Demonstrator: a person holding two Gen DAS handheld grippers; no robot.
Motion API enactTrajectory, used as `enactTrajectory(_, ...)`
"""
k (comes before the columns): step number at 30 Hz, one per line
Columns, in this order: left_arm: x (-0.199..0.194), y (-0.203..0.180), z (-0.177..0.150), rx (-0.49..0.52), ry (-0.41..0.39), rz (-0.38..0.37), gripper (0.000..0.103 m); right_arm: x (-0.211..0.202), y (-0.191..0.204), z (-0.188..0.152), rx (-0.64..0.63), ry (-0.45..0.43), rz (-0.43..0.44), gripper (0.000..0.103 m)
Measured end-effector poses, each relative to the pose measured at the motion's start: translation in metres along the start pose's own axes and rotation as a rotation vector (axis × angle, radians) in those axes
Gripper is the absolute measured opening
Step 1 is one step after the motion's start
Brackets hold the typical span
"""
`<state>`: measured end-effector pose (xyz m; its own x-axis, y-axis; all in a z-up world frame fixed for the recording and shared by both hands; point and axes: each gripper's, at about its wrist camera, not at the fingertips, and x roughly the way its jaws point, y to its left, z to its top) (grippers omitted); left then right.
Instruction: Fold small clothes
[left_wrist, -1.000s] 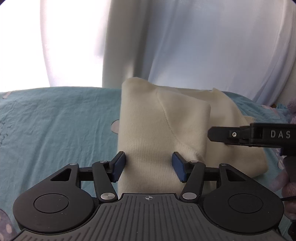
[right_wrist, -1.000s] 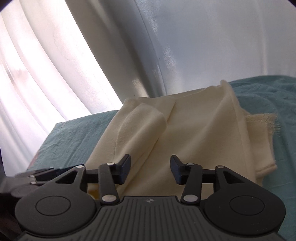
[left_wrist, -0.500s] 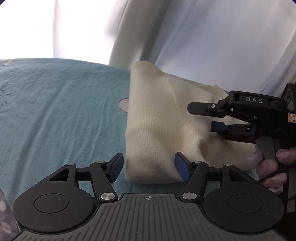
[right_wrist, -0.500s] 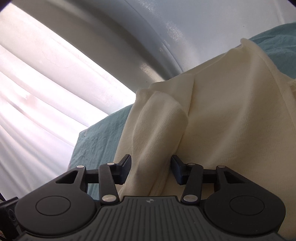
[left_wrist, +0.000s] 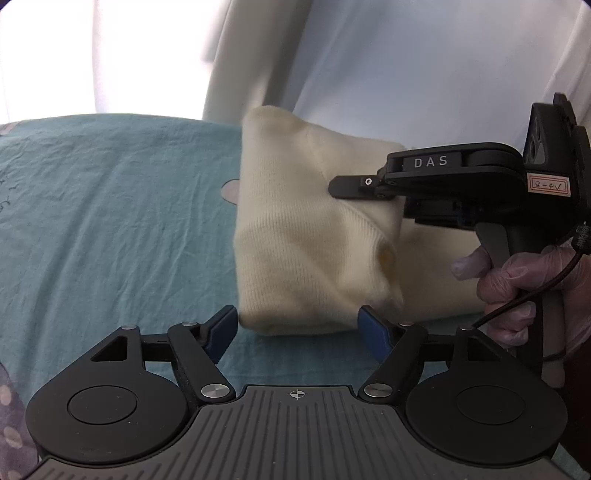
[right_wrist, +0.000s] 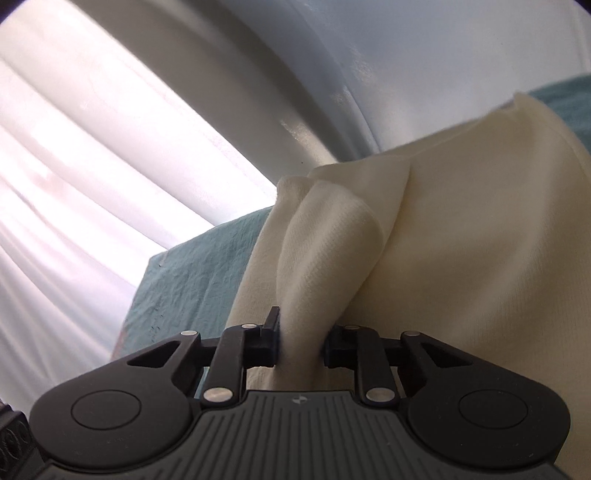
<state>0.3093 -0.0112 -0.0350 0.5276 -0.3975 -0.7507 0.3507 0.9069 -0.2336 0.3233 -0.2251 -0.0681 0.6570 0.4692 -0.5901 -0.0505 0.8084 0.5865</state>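
**Right gripper pinches cream garment as left waits open**

My right gripper (right_wrist: 300, 341) is clamped on a raised fold of the cream knit garment (right_wrist: 461, 277), its two fingers pressed against either side of the bunched cloth, as seen from the right wrist camera. The garment lies folded on a teal bedsheet (left_wrist: 110, 221), close to the pale curtain (left_wrist: 406, 66) behind it. From the left wrist camera, I see my left gripper (left_wrist: 297, 328) with its blue-padded fingers (left_wrist: 221, 326) spread wide apart, holding nothing, just at the near edge of the garment, which sits between and slightly beyond them. In that same view the right gripper (left_wrist: 343, 186) reaches in from the right, its black finger lying against the top of the cloth; a gloved hand (left_wrist: 517, 280) grips its handle. A small yellowish spot (left_wrist: 386, 253) shows on the knit near a crease.
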Motion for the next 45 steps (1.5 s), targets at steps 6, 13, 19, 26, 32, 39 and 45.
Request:
enactTrajectory(6,0.013,-0.014,0.003,0.060,-0.005,0.101,0.079,-0.030,0.027,0.012,-0.190,-0.090,-0.068,0.018)
enactTrajectory(13,0.027,-0.019,0.009,0.003,0.025,0.080,0.077,-0.085,-0.008,0.020,-0.208,-0.152,-0.227,0.018)
enactTrajectory(19,0.037,-0.031,0.012,0.027,0.030,0.052,0.077,-0.089,-0.063,0.012,-0.051,-0.085,-0.249,0.027)
enactTrajectory(26,0.043,-0.031,0.011,0.023,0.052,0.055,0.077,-0.073,-0.067,0.006,0.052,-0.046,-0.133,0.036)
enactTrajectory(32,0.024,-0.035,0.012,0.036,0.015,0.073,0.078,-0.093,-0.029,0.004,-0.223,-0.153,-0.335,0.016)
enactTrajectory(39,0.025,-0.035,0.015,0.035,0.013,0.072,0.078,-0.091,-0.036,0.004,-0.351,-0.189,-0.493,0.011)
enactTrajectory(45,0.021,-0.027,0.011,0.005,0.031,0.094,0.078,-0.091,-0.054,-0.005,-0.304,-0.170,-0.521,0.025)
